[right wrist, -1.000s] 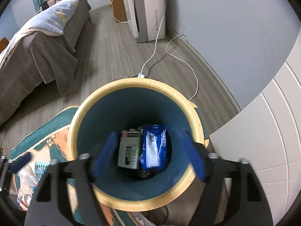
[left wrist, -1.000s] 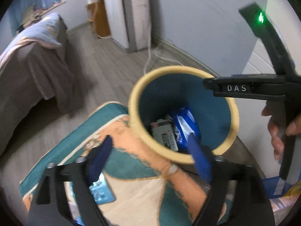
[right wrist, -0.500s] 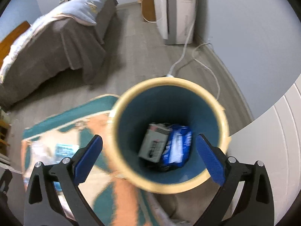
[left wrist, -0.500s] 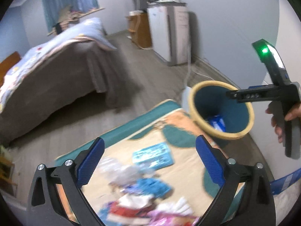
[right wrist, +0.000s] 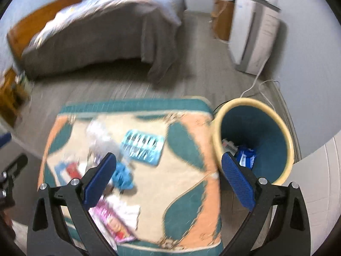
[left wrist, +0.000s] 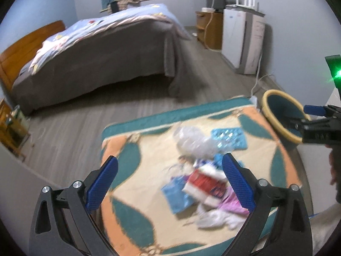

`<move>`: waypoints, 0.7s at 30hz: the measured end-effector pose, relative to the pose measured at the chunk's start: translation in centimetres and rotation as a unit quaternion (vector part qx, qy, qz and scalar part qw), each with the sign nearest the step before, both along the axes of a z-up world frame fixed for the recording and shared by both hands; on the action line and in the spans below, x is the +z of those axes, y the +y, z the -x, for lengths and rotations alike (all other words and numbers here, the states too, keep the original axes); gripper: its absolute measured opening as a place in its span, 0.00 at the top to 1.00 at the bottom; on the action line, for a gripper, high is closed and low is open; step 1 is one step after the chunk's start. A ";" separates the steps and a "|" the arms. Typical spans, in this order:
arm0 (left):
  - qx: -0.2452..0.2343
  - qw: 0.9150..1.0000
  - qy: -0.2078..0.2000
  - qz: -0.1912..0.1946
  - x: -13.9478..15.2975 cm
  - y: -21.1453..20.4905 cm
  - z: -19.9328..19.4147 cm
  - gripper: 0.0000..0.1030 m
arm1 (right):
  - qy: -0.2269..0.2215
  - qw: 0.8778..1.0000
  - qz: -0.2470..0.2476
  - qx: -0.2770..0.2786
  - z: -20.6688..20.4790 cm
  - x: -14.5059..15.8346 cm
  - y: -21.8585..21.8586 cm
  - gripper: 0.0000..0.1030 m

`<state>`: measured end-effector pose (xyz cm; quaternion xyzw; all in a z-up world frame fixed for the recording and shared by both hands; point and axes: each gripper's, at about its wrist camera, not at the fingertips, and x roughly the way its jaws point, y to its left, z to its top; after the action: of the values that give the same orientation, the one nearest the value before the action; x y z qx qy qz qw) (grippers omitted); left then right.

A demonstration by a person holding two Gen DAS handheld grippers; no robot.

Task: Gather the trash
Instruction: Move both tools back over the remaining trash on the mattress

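Left gripper [left wrist: 169, 180] and right gripper [right wrist: 168, 177] spread wide, holding nothing, above the rug [right wrist: 187, 183]. Scattered on the rug: trash pile [left wrist: 204, 187], teal blister pack [right wrist: 142, 144], crumpled clear plastic [left wrist: 191, 141]. Just beside the rug's far right corner: bin [right wrist: 283, 140] with blue wrapper [right wrist: 246, 159] inside.

Matt woven rug [left wrist: 266, 149]; seemingly crinkled clear plastic wrapper [left wrist: 191, 140]; wood floor [left wrist: 74, 123].

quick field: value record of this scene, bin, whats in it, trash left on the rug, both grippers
bin: yellow-rimmed teal bin, upright, beside the rug
in bin: blue wrapper, a second item partly hidden
on rug: teal blister pack, clear crumpled plastic, red-white packet, pink wrapper
left gripper: open, empty, over the pile
right gripper: open, empty
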<state>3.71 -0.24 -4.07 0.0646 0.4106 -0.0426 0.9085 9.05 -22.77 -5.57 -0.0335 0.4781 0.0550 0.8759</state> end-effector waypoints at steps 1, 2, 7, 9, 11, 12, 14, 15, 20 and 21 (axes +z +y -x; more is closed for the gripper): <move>0.006 1.000 0.006 0.000 -0.6 0.8 0.2 0.06 | 0.004 1.000 0.004 0.007 0.3 -0.4 0.8 0.06; 0.012 1.000 0.014 -0.002 -1.2 1.5 0.2 0.06 | 0.010 1.000 0.005 0.013 0.5 -0.8 1.6 0.06; 0.045 0.998 0.038 0.006 -3.3 5.0 0.1 0.06 | 0.031 0.998 0.016 0.053 0.6 -2.5 5.1 0.06; 0.053 0.998 0.042 0.008 -3.8 5.9 0.1 0.06 | 0.036 0.997 0.022 0.064 0.3 -3.1 6.4 0.06; 0.061 0.997 0.047 0.015 -4.2 6.8 -0.1 0.06 | 0.045 0.997 0.026 0.065 -0.2 -3.6 7.2 0.06; 0.063 0.997 0.048 0.021 -4.3 7.2 -0.2 0.06 | 0.050 0.996 0.025 0.065 -0.3 -3.7 7.6 0.06; 0.063 0.997 0.050 0.020 -4.8 7.6 -0.3 0.06 | 0.061 0.996 0.015 0.066 -0.8 -4.2 8.4 0.06; 0.062 0.997 0.053 0.016 -5.0 7.7 -0.4 0.06 | 0.062 0.996 0.014 0.069 -0.8 -4.4 8.7 0.06; 0.058 0.996 0.063 0.010 -5.7 7.9 -0.7 0.06 | 0.075 0.992 0.031 0.093 -0.8 -5.8 10.2 0.06; 0.061 0.996 0.063 0.012 -5.7 7.9 -0.7 0.06 | 0.077 0.992 0.036 0.097 -0.7 -6.1 10.5 0.06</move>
<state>4.46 7.67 -9.79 0.0257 0.4695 0.0036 0.8826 9.74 -12.25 -11.66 -0.1065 0.5400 0.1249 0.8255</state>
